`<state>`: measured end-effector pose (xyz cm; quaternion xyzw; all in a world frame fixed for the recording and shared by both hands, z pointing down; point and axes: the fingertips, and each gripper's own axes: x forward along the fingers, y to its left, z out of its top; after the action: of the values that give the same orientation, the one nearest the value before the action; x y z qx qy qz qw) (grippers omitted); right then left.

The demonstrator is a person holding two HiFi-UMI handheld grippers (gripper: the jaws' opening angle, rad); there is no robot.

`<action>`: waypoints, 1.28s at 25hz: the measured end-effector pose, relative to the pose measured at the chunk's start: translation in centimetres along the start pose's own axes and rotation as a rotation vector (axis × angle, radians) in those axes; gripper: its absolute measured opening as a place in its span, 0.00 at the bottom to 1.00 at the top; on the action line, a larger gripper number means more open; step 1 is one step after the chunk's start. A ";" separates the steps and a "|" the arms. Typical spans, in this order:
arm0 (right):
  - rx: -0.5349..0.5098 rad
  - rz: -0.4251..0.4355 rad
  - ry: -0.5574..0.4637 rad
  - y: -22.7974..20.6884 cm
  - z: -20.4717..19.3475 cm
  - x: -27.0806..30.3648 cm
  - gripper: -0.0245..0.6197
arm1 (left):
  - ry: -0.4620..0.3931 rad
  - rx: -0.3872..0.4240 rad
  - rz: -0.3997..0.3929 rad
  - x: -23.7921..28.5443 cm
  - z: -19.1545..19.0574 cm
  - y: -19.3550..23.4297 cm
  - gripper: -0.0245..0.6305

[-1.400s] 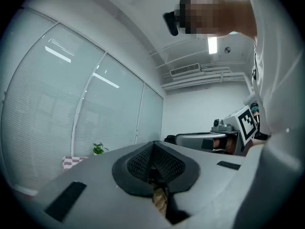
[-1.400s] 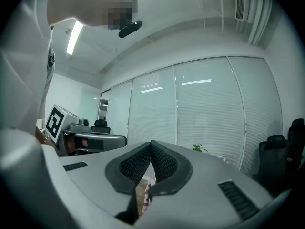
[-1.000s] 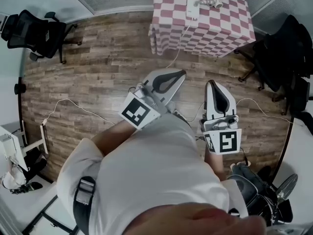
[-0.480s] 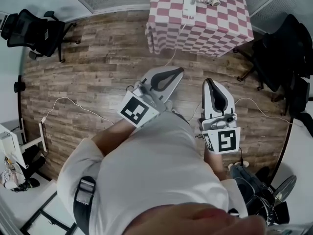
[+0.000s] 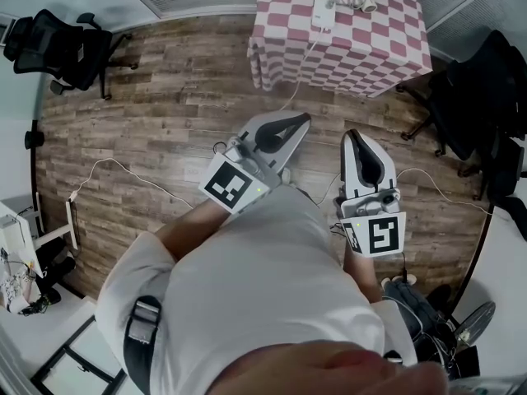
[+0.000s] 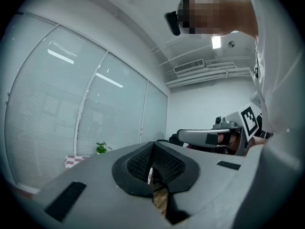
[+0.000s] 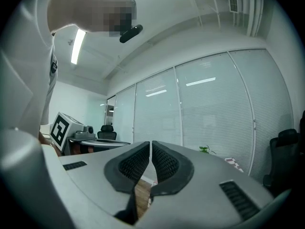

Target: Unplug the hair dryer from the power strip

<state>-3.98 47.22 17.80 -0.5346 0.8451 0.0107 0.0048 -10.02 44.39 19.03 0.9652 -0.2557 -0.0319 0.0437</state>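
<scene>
Barely anything shifts: the clenched, empty left tool (image 5: 301, 123) and right tool (image 5: 356, 137) stay well apart from the pink-checkered cloth-covered table (image 5: 387, 52) and its white rectangular power strip (image 5: 324, 10), so unplugging is not yet begun.

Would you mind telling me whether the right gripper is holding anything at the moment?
No, the right gripper has its fingers closed against each other with nothing between them.
</scene>
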 end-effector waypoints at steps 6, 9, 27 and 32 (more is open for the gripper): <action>-0.007 0.014 0.024 -0.9 -0.5 2.5 0.09 | 0.005 -0.008 -0.008 1.5 -0.3 2.1 0.08; -0.012 0.013 0.034 -1.9 -0.6 4.3 0.09 | 0.003 -0.008 -0.012 2.7 -0.2 3.8 0.08; -0.024 -0.005 0.075 -7.8 -0.9 19.8 0.09 | 0.027 -0.018 -0.054 10.0 0.7 18.3 0.08; -0.022 -0.021 0.086 -9.0 -1.4 23.7 0.09 | 0.044 -0.020 -0.064 11.3 0.4 22.2 0.08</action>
<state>-5.98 21.87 18.63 -0.5434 0.8387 -0.0032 -0.0373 -11.12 19.50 20.39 0.9730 -0.2232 -0.0145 0.0577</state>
